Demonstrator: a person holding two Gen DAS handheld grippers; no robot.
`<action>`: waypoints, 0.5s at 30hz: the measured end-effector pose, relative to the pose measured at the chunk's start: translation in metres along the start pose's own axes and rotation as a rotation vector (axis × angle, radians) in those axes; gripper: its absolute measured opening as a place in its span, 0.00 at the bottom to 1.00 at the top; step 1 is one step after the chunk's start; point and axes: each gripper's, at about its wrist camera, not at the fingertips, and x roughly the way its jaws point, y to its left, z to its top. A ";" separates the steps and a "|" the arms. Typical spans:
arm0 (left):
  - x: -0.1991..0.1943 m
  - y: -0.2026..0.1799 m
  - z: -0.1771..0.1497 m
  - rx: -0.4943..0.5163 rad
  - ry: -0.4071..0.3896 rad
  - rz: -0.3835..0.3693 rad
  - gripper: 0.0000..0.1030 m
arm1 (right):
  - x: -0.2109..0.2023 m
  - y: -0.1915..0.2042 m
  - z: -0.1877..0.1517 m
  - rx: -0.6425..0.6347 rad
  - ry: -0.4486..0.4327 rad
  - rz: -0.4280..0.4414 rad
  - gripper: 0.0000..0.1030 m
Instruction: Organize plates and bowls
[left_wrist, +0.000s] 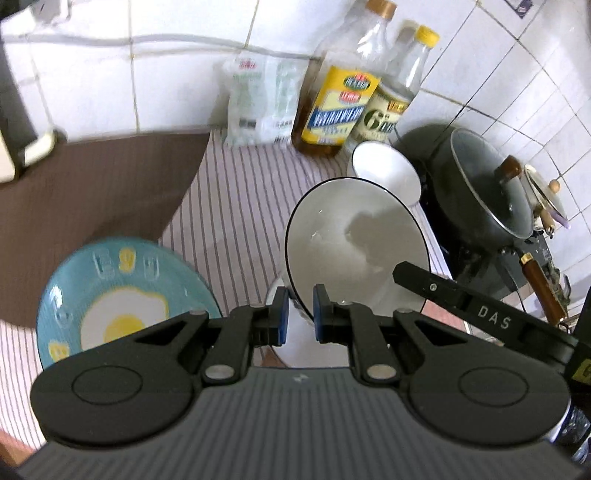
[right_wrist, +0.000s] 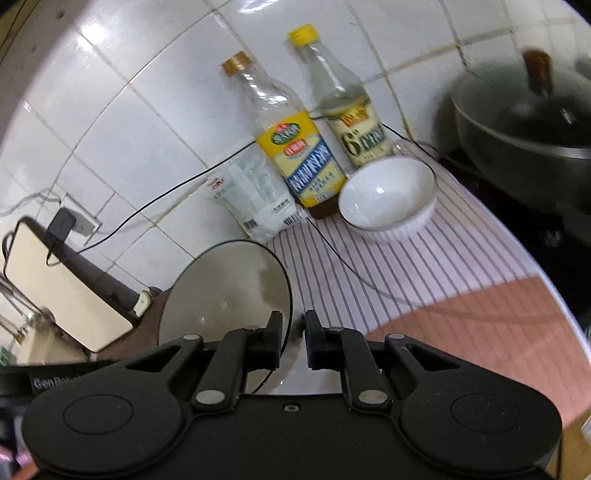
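In my left wrist view, the left gripper pinches the near rim of the white plate, which stands tilted on edge above the striped cloth; the egg-pattern plate lies just to my left and the white bowl is beyond the held plate. In my right wrist view, the right gripper also looks clamped on that plate's rim, plate rising left of the fingers, with the bowl ahead-right, nearer this hand.
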 end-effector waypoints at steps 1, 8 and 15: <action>0.001 0.002 -0.004 -0.015 0.006 -0.003 0.12 | -0.001 -0.002 -0.004 0.009 0.003 0.002 0.16; 0.012 0.011 -0.025 -0.055 0.035 0.009 0.12 | -0.001 -0.002 -0.020 -0.026 0.023 -0.018 0.16; 0.030 0.013 -0.038 -0.053 0.082 0.053 0.11 | 0.004 0.012 -0.034 -0.144 -0.024 -0.073 0.15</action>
